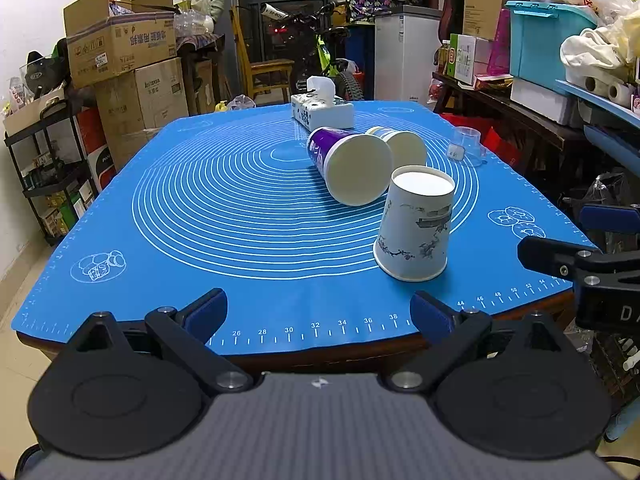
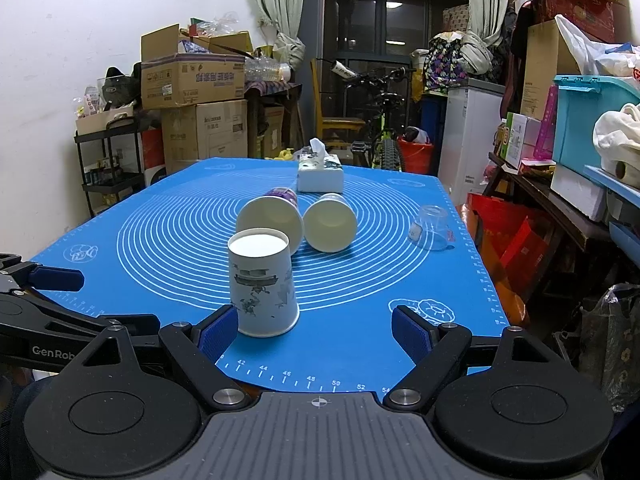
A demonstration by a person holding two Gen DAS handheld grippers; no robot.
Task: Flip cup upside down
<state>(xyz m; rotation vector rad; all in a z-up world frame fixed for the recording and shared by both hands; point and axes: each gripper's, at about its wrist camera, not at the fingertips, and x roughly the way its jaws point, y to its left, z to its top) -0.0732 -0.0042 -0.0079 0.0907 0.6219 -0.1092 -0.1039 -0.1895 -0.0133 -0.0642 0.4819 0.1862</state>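
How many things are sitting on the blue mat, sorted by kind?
Paper cups: 3, one upside down, a purple one on its side, a white one on its side
Clear plastic cups: 1, upside down
Tissue boxes: 1
Total: 5

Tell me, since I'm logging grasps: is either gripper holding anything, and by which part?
Nothing is held. The left gripper and right gripper are both open and empty; the printed cup stands upside down, ungripped.
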